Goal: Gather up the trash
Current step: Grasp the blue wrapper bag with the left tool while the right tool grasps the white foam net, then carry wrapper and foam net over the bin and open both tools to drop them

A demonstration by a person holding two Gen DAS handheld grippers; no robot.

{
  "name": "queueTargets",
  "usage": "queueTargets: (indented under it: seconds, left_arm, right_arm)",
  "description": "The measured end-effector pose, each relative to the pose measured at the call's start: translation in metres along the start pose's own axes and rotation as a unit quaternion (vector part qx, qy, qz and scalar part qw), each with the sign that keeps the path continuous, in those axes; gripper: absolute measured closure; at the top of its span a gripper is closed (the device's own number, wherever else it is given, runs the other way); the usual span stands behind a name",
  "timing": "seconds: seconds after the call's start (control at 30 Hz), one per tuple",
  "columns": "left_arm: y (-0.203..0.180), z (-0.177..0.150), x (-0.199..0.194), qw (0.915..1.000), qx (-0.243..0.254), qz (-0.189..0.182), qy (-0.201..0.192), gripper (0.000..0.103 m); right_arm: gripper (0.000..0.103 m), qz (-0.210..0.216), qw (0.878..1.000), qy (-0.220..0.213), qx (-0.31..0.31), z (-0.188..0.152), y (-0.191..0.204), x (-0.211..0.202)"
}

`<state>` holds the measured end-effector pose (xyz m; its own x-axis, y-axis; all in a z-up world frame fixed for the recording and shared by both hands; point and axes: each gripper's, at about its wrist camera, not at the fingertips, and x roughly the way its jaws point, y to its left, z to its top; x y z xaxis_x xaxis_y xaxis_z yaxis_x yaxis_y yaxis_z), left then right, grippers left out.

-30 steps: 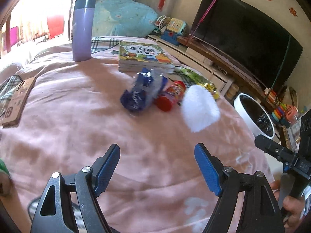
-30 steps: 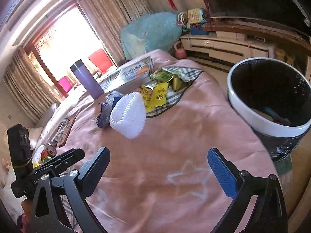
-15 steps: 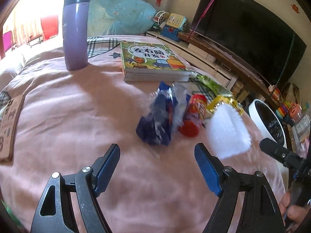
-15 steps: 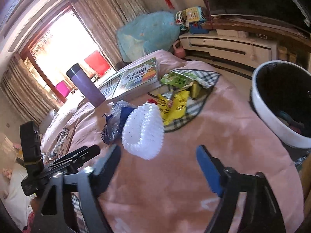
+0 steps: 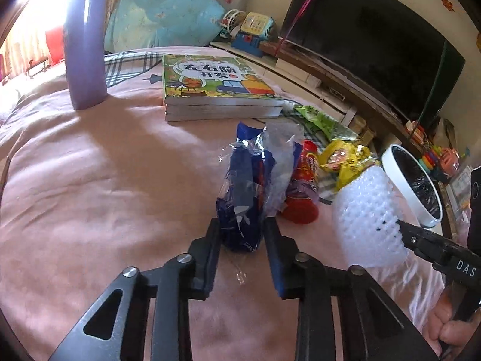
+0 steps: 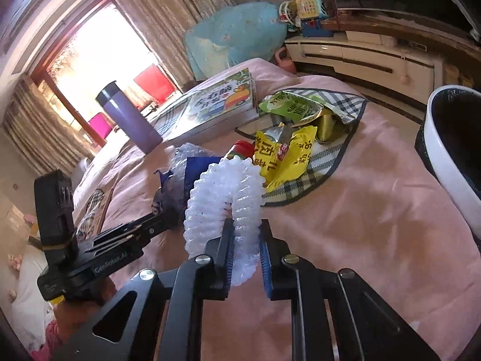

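Observation:
A crumpled blue and clear plastic wrapper (image 5: 249, 186) lies on the pink bedspread. My left gripper (image 5: 242, 236) is closing, and its pads press the wrapper's near end. A white foam fruit net (image 6: 224, 195) lies just right of it, with my right gripper (image 6: 246, 240) closing on its near edge. In the left wrist view the net (image 5: 365, 216) shows with the right gripper's finger against it. Beside the wrapper lies a red snack can (image 5: 303, 192), then yellow snack bags (image 6: 285, 153) and a green packet (image 6: 288, 105) on a plaid cloth.
A white bin with a black liner (image 6: 451, 156) stands off the bed's right edge. A stack of picture books (image 5: 216, 90) and a purple flask (image 5: 85, 45) stand farther back. A TV (image 5: 375, 42) and toys sit on the low cabinet beyond. A hand (image 5: 445, 328) holds the right gripper.
Both grippers moved forward over the bed and their jaws came together: the left onto the blue wrapper, the right onto the white foam net.

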<state>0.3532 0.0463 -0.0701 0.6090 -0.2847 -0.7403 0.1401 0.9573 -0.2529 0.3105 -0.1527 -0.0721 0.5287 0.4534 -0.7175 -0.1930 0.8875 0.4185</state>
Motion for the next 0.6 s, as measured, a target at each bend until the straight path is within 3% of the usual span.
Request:
queueTargets:
  seconds: [0.23, 0.37, 0.6]
  left_arm:
    - [-0.01, -0.028, -0.041, 0.999, -0.032, 0.005, -0.029, 0.079]
    - [-0.024, -0.042, -0.059, 0.9981, -0.047, -0.011, -0.039, 0.079]
    - [-0.072, -0.056, -0.06, 0.9984, -0.028, -0.04, -0.03, 0.079]
  right_arm:
    - [0.089, 0.009, 1.0, -0.012, -0.019, -0.011, 0.0, -0.035]
    - [0.089, 0.004, 0.999, -0.021, -0.03, -0.015, -0.009, -0.055]
    - [0.089, -0.007, 0.999, -0.04, -0.015, -0.019, -0.05, -0.089]
